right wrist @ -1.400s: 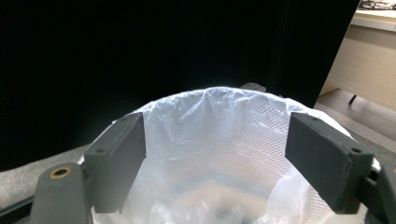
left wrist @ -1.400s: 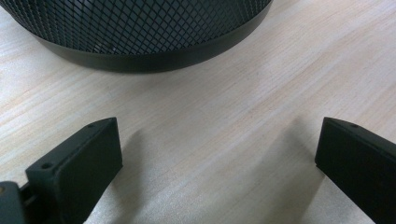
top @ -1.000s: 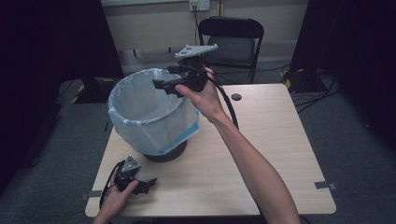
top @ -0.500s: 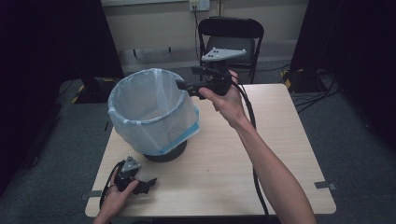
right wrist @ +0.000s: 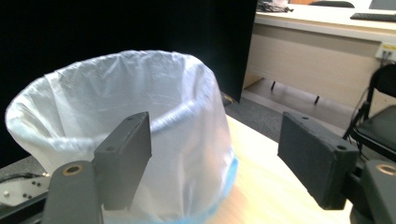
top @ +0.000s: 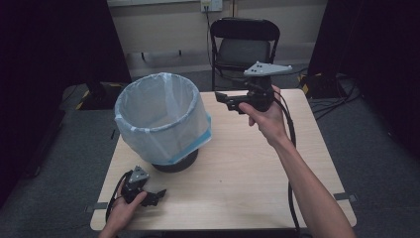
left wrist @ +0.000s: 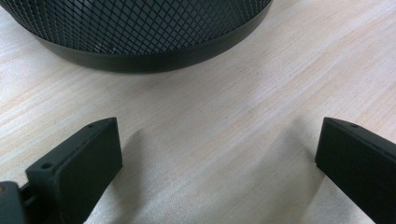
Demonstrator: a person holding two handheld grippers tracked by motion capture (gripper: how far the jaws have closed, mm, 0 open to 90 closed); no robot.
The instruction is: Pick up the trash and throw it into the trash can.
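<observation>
A pale wooden worktop stood in a dim room, with a black folding chair beyond its far edge and dark curtains to either side. On the left half of the worktop sat a bin, a black mesh basket lined with a white bag whose rim was folded down over the outside, its blue edge hanging near the base. The bin stood upright and its mouth was open.

The right tool was held in the air over the far middle of the worktop, just right of the bin and apart from it, its jaws pointing left towards the bag. In the right gripper view the jaws stood wide apart with nothing between them, and the bag lay beyond them, not touched. A cable trailed from this tool down along the forearm.

The left tool rested low at the near left corner of the worktop, held by the left hand, just near of the bin's base. In the left gripper view its jaws were spread wide over bare wood, released, with the bin's mesh wall close ahead but clear of them.
</observation>
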